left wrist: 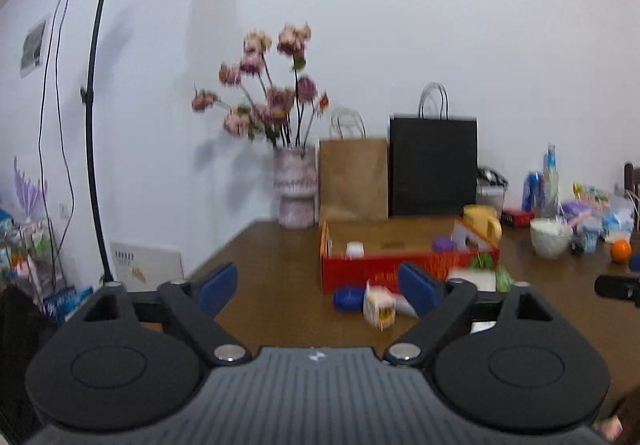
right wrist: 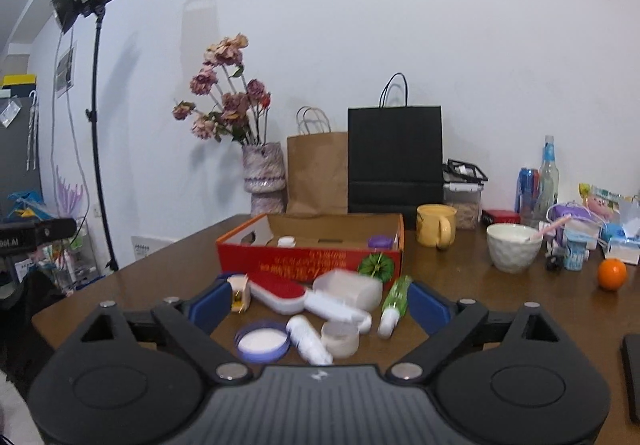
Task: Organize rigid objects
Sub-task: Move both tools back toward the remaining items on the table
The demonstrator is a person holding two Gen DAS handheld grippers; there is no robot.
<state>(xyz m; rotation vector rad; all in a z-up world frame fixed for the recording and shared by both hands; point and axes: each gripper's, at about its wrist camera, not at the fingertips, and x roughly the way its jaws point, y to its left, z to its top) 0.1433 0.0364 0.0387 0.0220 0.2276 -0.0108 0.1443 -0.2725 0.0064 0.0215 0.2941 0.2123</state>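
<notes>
A red cardboard box (right wrist: 308, 259) lies open on the brown table (right wrist: 480, 293), with a small white jar (right wrist: 286, 241) and a purple lid (right wrist: 380, 242) inside. In front of it lie a red-and-white brush (right wrist: 280, 291), a white tub (right wrist: 348, 289), a green bottle (right wrist: 394, 303), a white bottle (right wrist: 310, 339), a round cup (right wrist: 340, 337) and a purple-rimmed lid (right wrist: 262, 341). My right gripper (right wrist: 318, 303) is open and empty just before this pile. My left gripper (left wrist: 318, 287) is open and empty, left of the box (left wrist: 380, 269), near a small white carton (left wrist: 378, 305) and a blue lid (left wrist: 348, 297).
A flower vase (right wrist: 264, 181), a brown bag (right wrist: 318, 173) and a black bag (right wrist: 394, 161) stand along the back wall. A yellow mug (right wrist: 436, 231), a white bowl (right wrist: 514, 251), an orange (right wrist: 612, 273), bottles and packets fill the right side. A lamp stand (right wrist: 96, 125) is left.
</notes>
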